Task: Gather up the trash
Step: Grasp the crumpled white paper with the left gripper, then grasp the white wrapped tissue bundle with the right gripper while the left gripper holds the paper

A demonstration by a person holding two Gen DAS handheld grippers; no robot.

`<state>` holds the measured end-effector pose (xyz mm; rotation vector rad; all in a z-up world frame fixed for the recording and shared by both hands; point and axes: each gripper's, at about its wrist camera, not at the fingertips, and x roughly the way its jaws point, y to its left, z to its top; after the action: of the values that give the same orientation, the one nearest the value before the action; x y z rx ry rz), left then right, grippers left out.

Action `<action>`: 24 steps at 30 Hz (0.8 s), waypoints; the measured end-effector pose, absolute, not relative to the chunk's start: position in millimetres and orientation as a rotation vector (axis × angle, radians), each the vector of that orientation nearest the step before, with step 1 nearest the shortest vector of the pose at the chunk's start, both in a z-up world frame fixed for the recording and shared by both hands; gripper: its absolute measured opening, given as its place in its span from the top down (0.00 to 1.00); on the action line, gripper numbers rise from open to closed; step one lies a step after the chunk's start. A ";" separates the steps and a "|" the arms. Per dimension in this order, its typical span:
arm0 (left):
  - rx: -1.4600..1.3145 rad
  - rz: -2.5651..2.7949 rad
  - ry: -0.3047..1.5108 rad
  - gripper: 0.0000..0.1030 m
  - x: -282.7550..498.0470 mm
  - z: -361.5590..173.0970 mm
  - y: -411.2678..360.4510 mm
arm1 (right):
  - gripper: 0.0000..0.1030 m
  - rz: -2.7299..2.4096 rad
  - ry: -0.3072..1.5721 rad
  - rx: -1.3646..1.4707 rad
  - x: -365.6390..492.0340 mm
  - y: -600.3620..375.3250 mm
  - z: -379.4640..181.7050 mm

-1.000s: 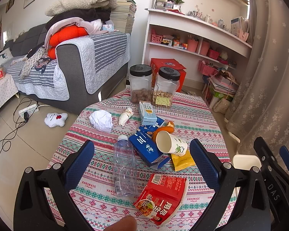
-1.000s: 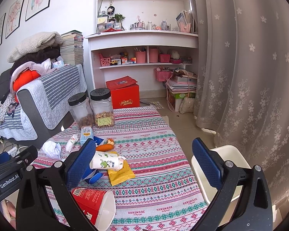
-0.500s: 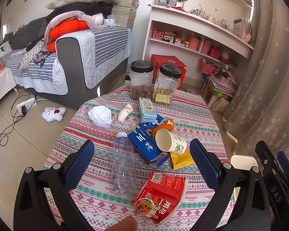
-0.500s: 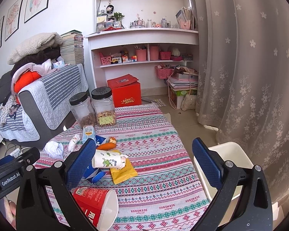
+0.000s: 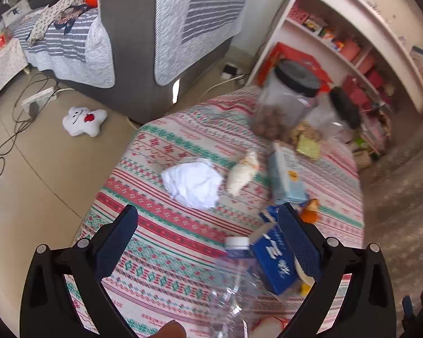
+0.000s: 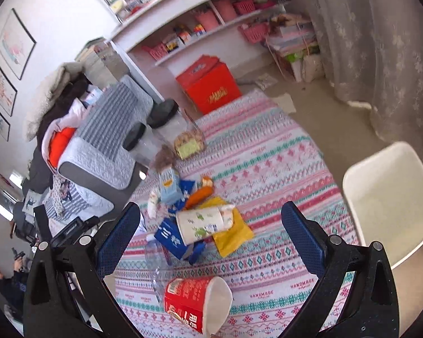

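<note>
Trash lies on a round table with a patterned cloth [image 5: 169, 146]. In the left wrist view: a crumpled white paper [image 5: 193, 183], a small white wrapper [image 5: 241, 173], a light blue carton [image 5: 286, 174], a blue box [image 5: 273, 259] and a clear plastic bottle [image 5: 234, 287]. My left gripper [image 5: 208, 245] is open above the table, just short of the crumpled paper. In the right wrist view: a white paper cup [image 6: 203, 222] on its side, a yellow packet [image 6: 231, 233], and a red noodle cup [image 6: 194, 304]. My right gripper [image 6: 211, 239] is open above them.
Two black-lidded jars [image 5: 287, 98] stand at the table's far side. A white bin [image 6: 386, 200] stands on the floor right of the table. A grey sofa [image 5: 132, 36], a red box [image 6: 208, 84], shelves and a curtain [image 6: 380, 42] surround it.
Both grippers have tilted down and moved in over the table. The left now points at the crumpled paper; the right has rolled and looks down on the cups. Both stay open.
</note>
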<state>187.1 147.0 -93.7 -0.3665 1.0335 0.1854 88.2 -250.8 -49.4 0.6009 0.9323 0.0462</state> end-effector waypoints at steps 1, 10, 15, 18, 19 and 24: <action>-0.361 0.215 1.060 0.07 198.4 -109.8 151.6 | 0.07 0.055 0.969 0.641 91.7 -253.2 -60.2; -0.611 0.248 1.131 0.29 243.4 -187.0 176.6 | 0.07 -0.036 0.992 0.582 107.2 -263.4 -78.2; -0.495 0.223 1.067 0.43 233.4 -148.1 157.7 | 0.07 -0.004 0.997 0.598 111.4 -258.1 -79.6; -0.514 0.155 0.996 0.43 209.1 -99.8 152.3 | 0.07 0.020 0.960 0.583 115.7 -246.2 -66.3; -0.547 0.130 0.970 0.43 197.3 -79.7 152.4 | 0.07 0.031 0.957 0.572 119.7 -240.2 -62.7; -0.640 0.041 0.737 0.42 117.2 12.9 156.0 | 0.07 0.153 1.039 0.481 167.1 -177.9 -55.8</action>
<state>117.2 156.0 12.9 -0.6396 0.7370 0.0414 167.1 -177.9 -55.8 0.4813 1.0395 0.1534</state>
